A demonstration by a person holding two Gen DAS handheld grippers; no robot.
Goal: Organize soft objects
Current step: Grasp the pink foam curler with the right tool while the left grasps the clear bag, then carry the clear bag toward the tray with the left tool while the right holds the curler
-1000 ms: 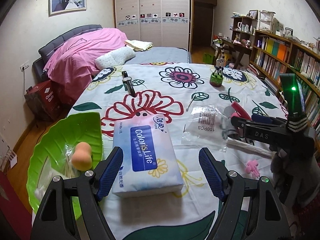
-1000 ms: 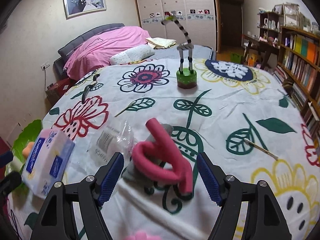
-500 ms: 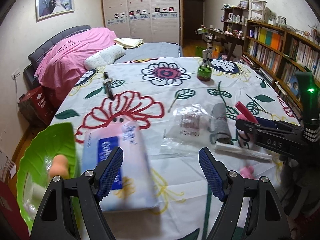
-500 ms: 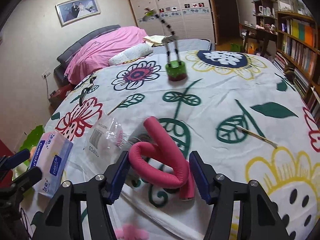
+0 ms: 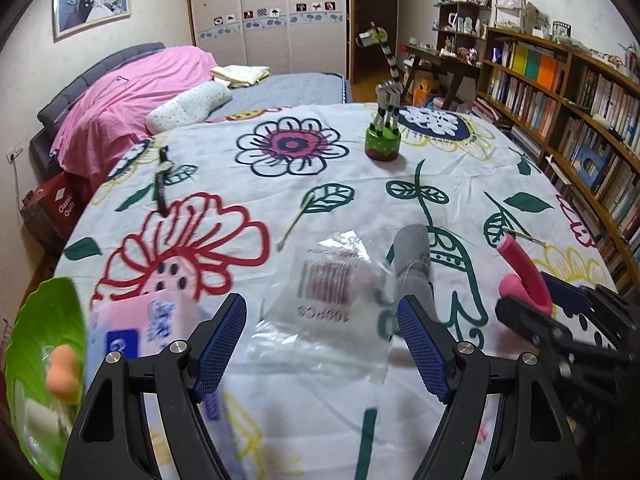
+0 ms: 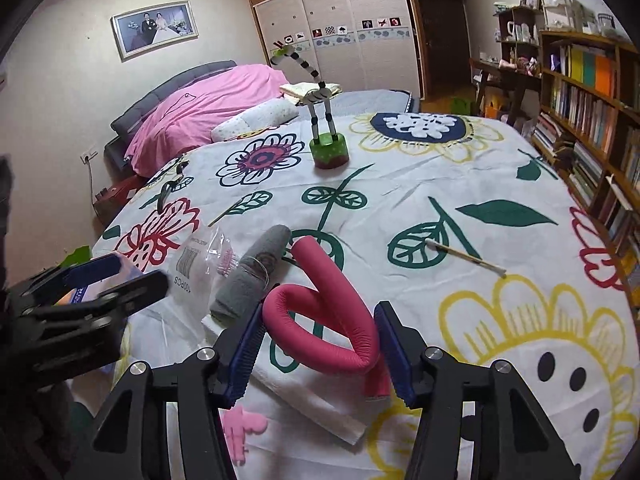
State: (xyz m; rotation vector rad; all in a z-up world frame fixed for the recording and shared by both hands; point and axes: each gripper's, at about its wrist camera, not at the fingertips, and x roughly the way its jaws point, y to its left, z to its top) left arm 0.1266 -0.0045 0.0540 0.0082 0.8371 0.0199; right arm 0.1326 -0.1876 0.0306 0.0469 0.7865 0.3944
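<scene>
Two items are seen in the green tray (image 5: 44, 320) in the left wrist view: a peach sponge (image 5: 62, 372) and a pale piece. Left gripper (image 5: 320, 344) is held wide open, empty, over the clear bag (image 5: 324, 312); tissue pack (image 5: 136, 336) beside it.

Right wrist view: right gripper (image 6: 318, 354) is closed on the pink foam roller (image 6: 320, 320), pads touching both bends. Grey sock (image 6: 250, 276), bag, tissues judged still unsorted.

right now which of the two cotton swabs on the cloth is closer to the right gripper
The cotton swab on the green leaf print, right of the pink foam roller held in the right gripper. The other swab lies farther off.
</scene>
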